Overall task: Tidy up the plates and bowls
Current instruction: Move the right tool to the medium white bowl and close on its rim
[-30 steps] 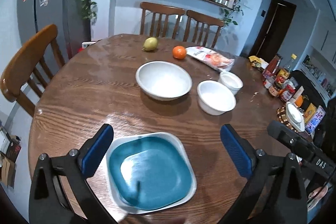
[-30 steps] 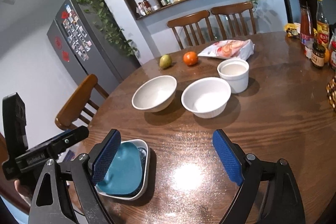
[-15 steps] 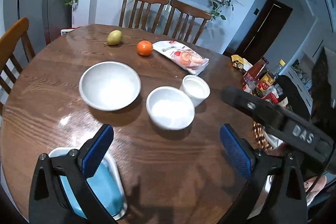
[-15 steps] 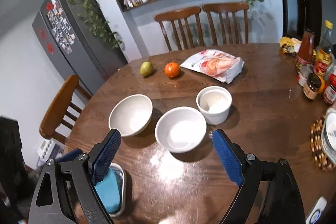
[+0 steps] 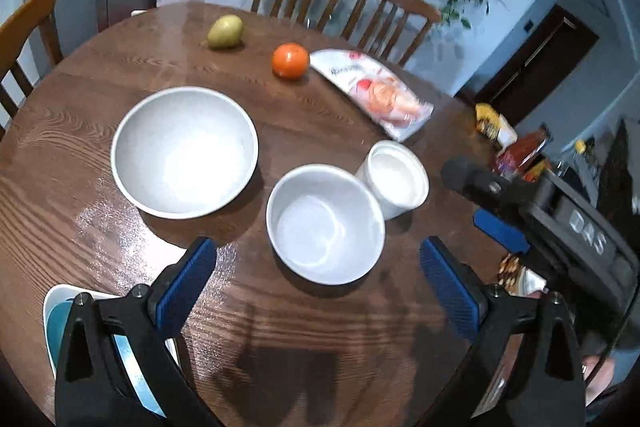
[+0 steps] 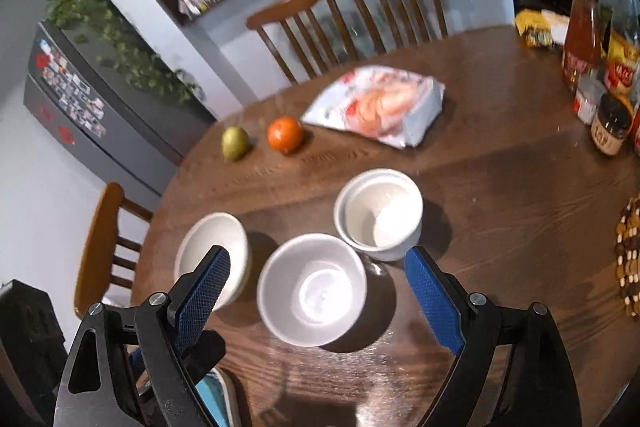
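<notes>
The right gripper [image 6: 318, 291] stands with its blue-padded jaws spread wide above a round dark-wood dining table [image 6: 500, 211], holding nothing and touching nothing. Framed between its pads is a medium white ceramic bowl [image 6: 312, 290], upright and empty on the tabletop. Just behind that bowl and to the right sits a small, straight-sided white ceramic cup-bowl [image 6: 380, 215]; the two appear to touch or nearly touch, though the blur makes it hard to say which. To the left, partly hidden by the left pad, is a large shallow white bowl [image 6: 212, 255].

The left gripper [image 5: 316, 287] is likewise wide open and empty, hovering over the table with the medium white bowl [image 5: 325, 223] just ahead of the gap between its pads. The large bowl [image 5: 185, 151] stands apart to the left, the small cup-bowl [image 5: 396, 179] close at the right. A teal square plate on a white square plate [image 5: 60, 311] lies at the near left table edge, mostly behind the left finger [image 5: 186, 283].

Farther back on the table are a green pear [image 5: 225, 31], an orange [image 5: 291, 60] and a white snack bag printed in pink and orange [image 5: 374, 93]. Sauce bottles and jars [image 6: 600, 67] crowd the right edge. Wooden chairs [image 6: 348, 23] stand beyond.
</notes>
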Demonstrator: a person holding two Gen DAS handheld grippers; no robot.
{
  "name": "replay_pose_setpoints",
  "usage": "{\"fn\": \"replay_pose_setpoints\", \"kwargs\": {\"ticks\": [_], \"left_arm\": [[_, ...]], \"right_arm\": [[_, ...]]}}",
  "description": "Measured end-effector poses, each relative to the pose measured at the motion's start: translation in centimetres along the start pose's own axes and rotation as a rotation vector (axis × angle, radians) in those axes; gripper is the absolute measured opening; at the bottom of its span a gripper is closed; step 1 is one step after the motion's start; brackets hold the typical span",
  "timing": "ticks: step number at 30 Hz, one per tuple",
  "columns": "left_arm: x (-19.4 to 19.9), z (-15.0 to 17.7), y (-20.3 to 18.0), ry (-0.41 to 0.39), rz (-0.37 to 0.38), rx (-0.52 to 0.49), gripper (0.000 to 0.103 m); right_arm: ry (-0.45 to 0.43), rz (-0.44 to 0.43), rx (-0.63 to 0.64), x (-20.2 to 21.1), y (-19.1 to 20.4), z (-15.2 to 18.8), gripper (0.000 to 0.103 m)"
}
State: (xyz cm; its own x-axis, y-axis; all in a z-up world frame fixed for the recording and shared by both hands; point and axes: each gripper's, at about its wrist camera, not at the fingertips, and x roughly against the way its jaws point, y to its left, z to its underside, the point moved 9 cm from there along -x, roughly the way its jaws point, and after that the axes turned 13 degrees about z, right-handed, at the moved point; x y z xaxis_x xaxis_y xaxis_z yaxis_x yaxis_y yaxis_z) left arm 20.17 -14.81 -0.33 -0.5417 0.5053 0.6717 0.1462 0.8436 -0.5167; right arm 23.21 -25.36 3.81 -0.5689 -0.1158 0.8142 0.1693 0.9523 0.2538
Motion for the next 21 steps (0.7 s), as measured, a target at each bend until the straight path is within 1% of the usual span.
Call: {"fn": "replay_pose_setpoints", "kwargs": {"ticks": [2, 4, 6, 8, 12, 15, 21], "left_arm": [[-0.9, 0.5, 0.3, 0.023, 0.005, -0.003, 0.101], [-1.6, 0.9, 0.9, 0.071, -0.018, 0.017, 0.1], [-1.7, 1.1, 0.8, 0.072, 0.008, 0.034, 0.101], [-1.9, 1.2, 0.8, 0.084, 0.01, 0.026, 0.101], [-2.3, 1.3, 1.5, 0.084, -0.022, 0.026, 0.101], [-2.8, 1.4, 1.7, 0.1, -0.015, 0.034, 0.101], [-3.9, 1.8, 2.0, 0.126, -0.028, 0.037, 0.101]], "right_arm": [[0.045, 0.035, 0.006, -1.4, -0.4, 0.3, 0.09], [0.076, 0.04, 0.015, -2.5, -0.4, 0.7, 0.09], [0.107, 0.035, 0.011, -3.4, -0.6, 1.0, 0.09], [0.136, 0.039, 0.007, -4.1, -0.8, 1.2, 0.09], [0.155, 0.053, 0.001, -4.7, -1.2, 1.5, 0.09], [0.159, 0.05, 0.008, -4.9, -0.8, 1.5, 0.09], [0.175, 0.051, 0.036, -5.5, -0.1, 1.8, 0.09]]}}
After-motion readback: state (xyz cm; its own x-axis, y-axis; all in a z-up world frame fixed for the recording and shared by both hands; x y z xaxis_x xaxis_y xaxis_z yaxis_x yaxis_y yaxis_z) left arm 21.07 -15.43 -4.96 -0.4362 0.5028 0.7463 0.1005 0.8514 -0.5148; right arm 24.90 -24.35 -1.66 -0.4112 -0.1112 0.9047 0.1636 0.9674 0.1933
